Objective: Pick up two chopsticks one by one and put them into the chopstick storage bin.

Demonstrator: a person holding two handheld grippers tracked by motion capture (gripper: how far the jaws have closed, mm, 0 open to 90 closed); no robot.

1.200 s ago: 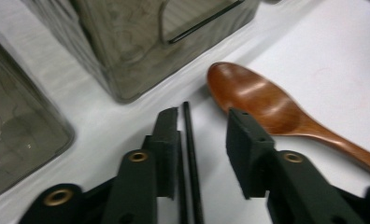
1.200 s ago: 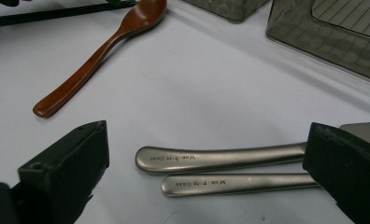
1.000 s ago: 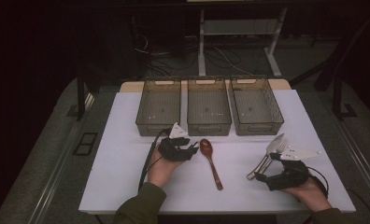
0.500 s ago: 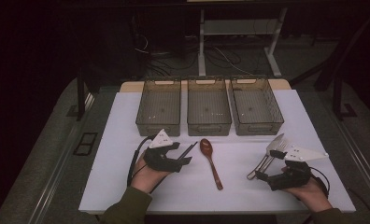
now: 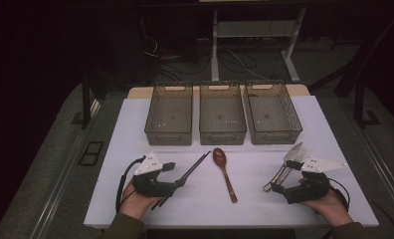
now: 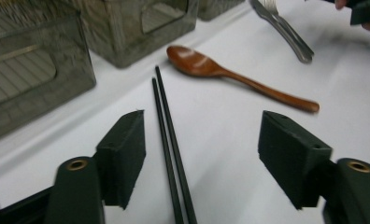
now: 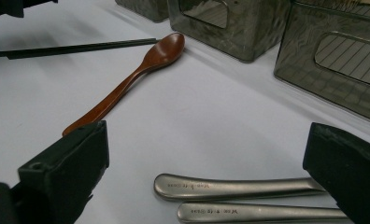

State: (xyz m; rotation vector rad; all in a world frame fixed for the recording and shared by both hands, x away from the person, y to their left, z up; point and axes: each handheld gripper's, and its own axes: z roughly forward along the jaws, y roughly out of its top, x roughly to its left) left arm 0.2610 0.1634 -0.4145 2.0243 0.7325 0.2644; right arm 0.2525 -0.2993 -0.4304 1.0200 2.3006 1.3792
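At the near edge of the white table [image 5: 135,124], the left hand-held gripper [image 5: 177,183] lies low at about 7 o'clock from the table's centre, its jaws released and spread wide. In the left gripper view the black chopsticks [image 6: 169,140] run as a close pair between the jaws, nearer one jaw than the other and touching neither; in the high view the pair slants up toward 1 o'clock from the gripper. The right hand-held gripper [image 5: 278,189] rests at about 4 o'clock, jaws likewise released and wide apart. In the right gripper view two steel handles [image 7: 239,198] lie side by side on the table between its jaws, not clamped; in the high view these belong to a metal fork and spoon [image 5: 284,167] that point toward 1 o'clock. Between the two grippers, near the table's centre, a brown wooden spoon [image 5: 225,172] lies flat, bowl toward 12 o'clock and handle toward 5 o'clock, apart from the chopsticks and from the steel pieces. Beyond it, across the far half of the table, three smoked translucent bins [image 5: 222,113] stand in a row from 11 to 1 o'clock, side by side. Past the table's far edge are a dark floor, cables and a white stand [image 5: 215,50].
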